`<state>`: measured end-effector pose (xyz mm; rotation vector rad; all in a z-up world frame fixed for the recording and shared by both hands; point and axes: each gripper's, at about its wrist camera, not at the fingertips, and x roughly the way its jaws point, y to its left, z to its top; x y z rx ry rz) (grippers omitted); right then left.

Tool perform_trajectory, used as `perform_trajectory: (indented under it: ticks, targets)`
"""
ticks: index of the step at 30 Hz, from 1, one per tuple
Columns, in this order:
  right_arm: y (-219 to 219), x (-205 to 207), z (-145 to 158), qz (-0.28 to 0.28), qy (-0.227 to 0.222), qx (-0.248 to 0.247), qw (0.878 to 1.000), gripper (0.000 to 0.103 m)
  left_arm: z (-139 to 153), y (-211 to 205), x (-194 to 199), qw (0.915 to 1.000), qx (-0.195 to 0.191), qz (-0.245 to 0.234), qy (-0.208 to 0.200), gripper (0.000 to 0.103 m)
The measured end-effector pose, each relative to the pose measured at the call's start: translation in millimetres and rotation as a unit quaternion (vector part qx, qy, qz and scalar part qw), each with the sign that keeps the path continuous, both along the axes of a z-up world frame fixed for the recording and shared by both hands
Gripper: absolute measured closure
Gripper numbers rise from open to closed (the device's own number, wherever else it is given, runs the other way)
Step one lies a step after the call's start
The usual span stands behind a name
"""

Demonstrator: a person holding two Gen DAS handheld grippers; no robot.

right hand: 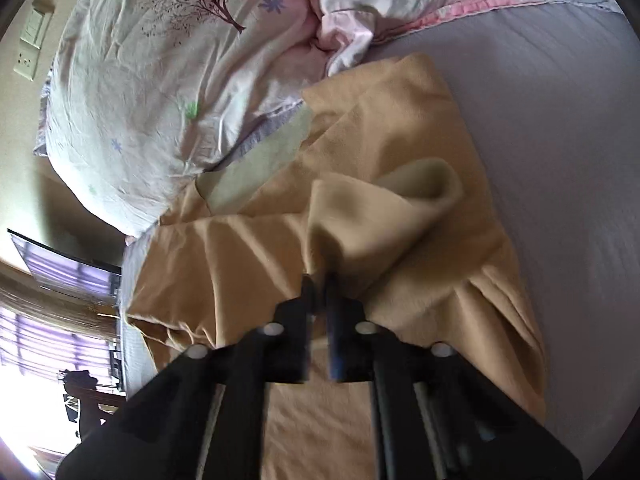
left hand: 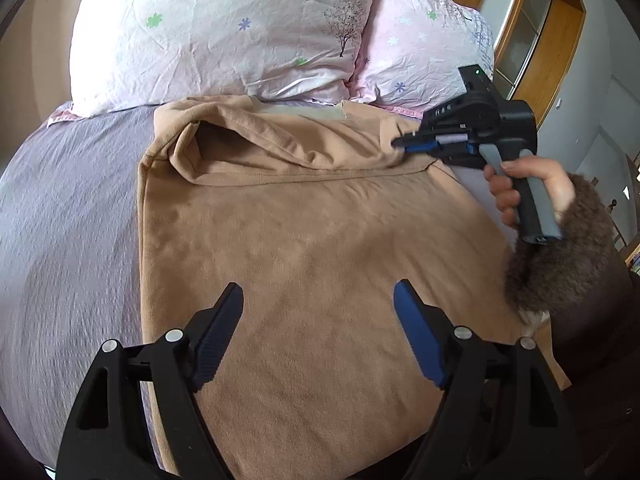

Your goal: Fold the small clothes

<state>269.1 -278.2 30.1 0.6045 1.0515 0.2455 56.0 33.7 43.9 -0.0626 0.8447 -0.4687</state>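
Observation:
A tan garment (left hand: 304, 248) lies spread on the lilac bed sheet (left hand: 68, 216), with its far part folded over toward the left into a loose sleeve-like flap (left hand: 224, 144). My left gripper (left hand: 318, 300) is open and empty, hovering over the garment's near half. My right gripper (left hand: 400, 143) is shut on the garment's far right edge, held by a hand in a furry cuff. In the right wrist view my right gripper (right hand: 319, 280) pinches a fold of the tan cloth (right hand: 400, 216), which is pulled up in a ridge.
Two pale floral pillows (left hand: 224, 28) lie at the head of the bed behind the garment. A wooden door frame and wall (left hand: 552, 40) stand at the far right. A wall socket (right hand: 28, 64) and a bright window (right hand: 44, 340) show at the left.

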Motion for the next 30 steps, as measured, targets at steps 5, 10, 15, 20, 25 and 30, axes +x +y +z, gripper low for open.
perform_trajectory:
  ticks: [5,10,15,20,25,30]
  targets:
    - [-29,-45,67,-0.017,-0.229,0.038,0.973,0.097,-11,9,2,0.9997,-0.004,0.013,0.019,0.024]
    - [-60,-39,-1,-0.056,-0.05,0.029,0.997,0.087,-17,15,3,0.9992,-0.014,0.017,0.032,0.024]
    - [-83,-53,-4,-0.096,-0.059,0.053,0.992,0.058,-13,17,-2,0.9993,-0.016,0.018,0.028,0.024]
    - [-81,-53,17,-0.104,-0.123,0.001,0.987,0.057,-10,22,-6,0.9991,-0.018,0.031,0.022,0.024]
    - [-51,-37,45,-0.013,-0.196,-0.014,0.98,0.057,-10,24,-10,0.999,-0.012,0.036,0.023,0.024]
    - [-17,-9,23,0.051,-0.094,-0.101,0.989,0.054,-16,23,-9,0.9986,-0.011,0.04,0.032,0.024]
